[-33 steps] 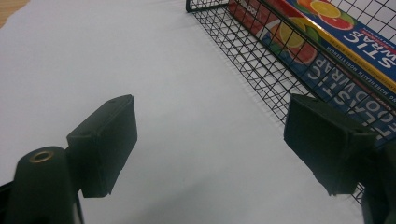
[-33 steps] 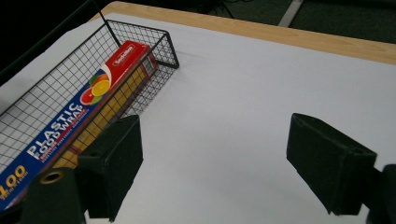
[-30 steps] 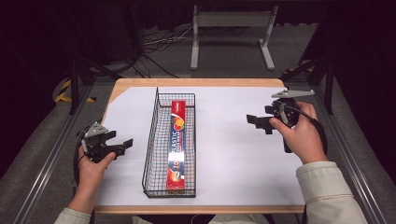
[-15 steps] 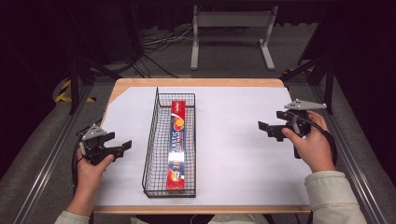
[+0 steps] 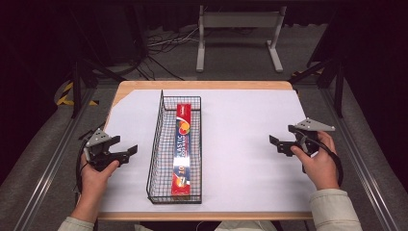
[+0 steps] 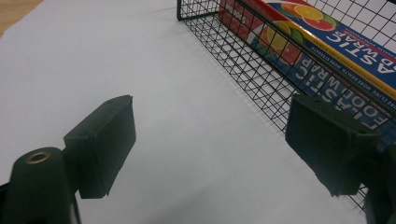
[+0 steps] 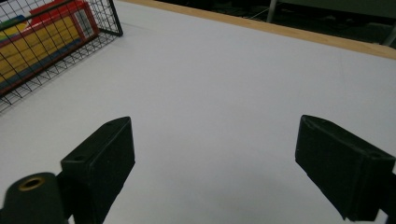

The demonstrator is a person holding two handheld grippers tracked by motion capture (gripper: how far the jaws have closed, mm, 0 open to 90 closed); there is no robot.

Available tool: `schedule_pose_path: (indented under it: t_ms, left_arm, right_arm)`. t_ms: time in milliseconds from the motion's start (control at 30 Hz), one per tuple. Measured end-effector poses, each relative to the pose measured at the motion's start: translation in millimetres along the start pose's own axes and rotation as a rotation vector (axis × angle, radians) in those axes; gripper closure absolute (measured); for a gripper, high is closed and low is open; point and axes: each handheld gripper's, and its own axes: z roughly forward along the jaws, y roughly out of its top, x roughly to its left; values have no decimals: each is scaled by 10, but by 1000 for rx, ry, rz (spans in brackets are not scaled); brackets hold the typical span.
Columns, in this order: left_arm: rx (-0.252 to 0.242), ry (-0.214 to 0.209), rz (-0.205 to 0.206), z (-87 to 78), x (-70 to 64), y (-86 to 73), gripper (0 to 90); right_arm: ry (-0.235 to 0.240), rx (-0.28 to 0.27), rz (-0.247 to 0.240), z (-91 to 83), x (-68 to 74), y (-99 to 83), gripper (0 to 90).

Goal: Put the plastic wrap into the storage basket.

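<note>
Your left hand-held gripper (image 5: 126, 152) at eight o'clock and right hand-held gripper (image 5: 278, 144) at three o'clock sit spread and empty on the counter (image 5: 240, 125), likely parked; the plastic wrap box (image 5: 184, 149) lies lengthwise inside the wire basket (image 5: 155, 144).

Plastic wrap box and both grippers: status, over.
Left gripper open, empty, left of wire basket. Right gripper open, empty, over bare table. Plastic wrap box lies flat inside basket. Nothing in the way.
</note>
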Motion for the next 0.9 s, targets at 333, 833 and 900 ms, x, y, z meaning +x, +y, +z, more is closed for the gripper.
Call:
schedule_pose_path:
  t_ms: [333,833,900]
  left_arm:
    - [-10,-3,26,25,14,-42,161]
    - [25,-14,28,94,44,-90,159]
    - [33,-12,27,102,50,-95,159]
  right_arm:
    - [-2,4,10,61,10,-210,124]
    - [-22,91,32,174,-2,-483,116]
    - [-28,93,38,185,-11,-511,116]
